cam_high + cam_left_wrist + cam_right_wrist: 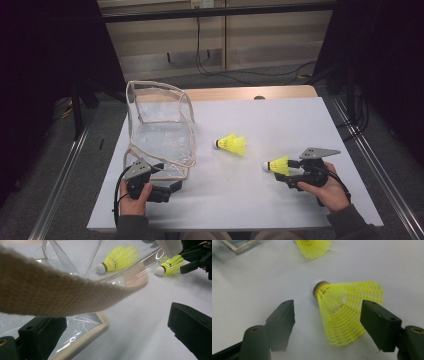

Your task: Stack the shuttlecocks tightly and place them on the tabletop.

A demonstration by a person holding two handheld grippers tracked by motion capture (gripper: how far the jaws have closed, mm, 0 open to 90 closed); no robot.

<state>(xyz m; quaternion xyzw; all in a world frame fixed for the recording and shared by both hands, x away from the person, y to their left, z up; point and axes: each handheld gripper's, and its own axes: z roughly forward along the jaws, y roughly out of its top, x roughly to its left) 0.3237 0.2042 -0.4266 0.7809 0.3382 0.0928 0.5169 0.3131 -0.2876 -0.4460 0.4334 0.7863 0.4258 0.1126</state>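
- Right tongs (pixel 289 168) are lying low on the tabletop (pixel 300 115), straddling the near shuttlecock (pixel 278 165); skirt is sitting between the jaws, cork pointing away, so a squeeze would land on the skirt.
- Jaws are standing wide, one side not touching the mesh yet; not gripping.
- Left tongs (pixel 172 186) are sitting at the clear bag (pixel 160 132), jaws wide, the bag's strap (pixel 62 293) crossing in front of them; likely steadying the mouth for loading. Can't tell if a pad is touching.
- Second shuttlecock (pixel 231 144) is lying mid-tabletop, between bag and right tongs, waiting.
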